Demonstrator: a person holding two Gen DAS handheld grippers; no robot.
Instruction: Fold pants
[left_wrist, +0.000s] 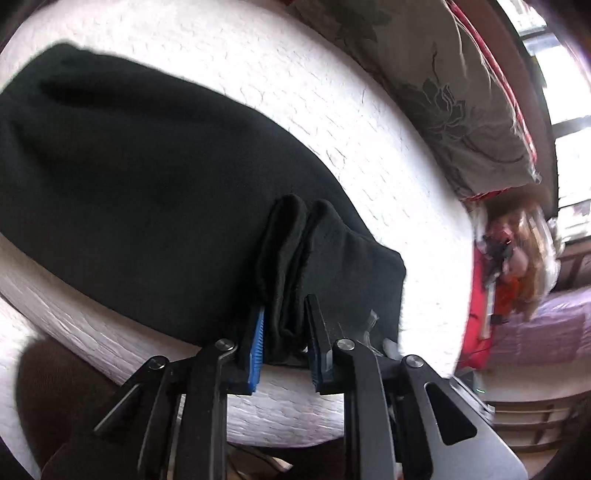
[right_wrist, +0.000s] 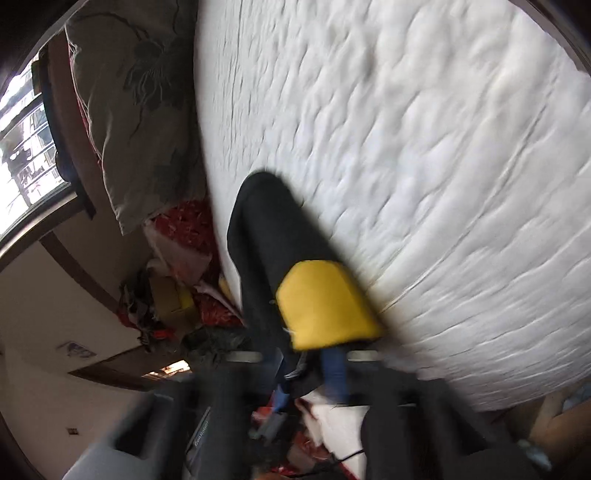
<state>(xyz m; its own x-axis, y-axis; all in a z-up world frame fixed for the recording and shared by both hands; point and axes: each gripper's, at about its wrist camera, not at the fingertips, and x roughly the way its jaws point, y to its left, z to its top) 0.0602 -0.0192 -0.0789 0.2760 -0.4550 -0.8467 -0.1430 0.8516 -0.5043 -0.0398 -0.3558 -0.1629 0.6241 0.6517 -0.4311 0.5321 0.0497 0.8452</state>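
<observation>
Black pants (left_wrist: 140, 177) of soft matt fleece-like cloth, edges fuzzy where bunched; yellow panel (right_wrist: 325, 302) of smooth matt woven cloth on same garment. White quilted mattress cover (left_wrist: 369, 122), puckered and dimpled cloth, faintly shiny in light. Grey floral pillow (left_wrist: 443, 92) of smooth printed cloth, slight sheen. Left gripper (left_wrist: 284, 321) in matt black hard plastic or metal, with shiny round metal pins and ribbed blue rubbery pads (left_wrist: 258, 332). Right gripper (right_wrist: 314, 373) too blurred for surface finish.
</observation>
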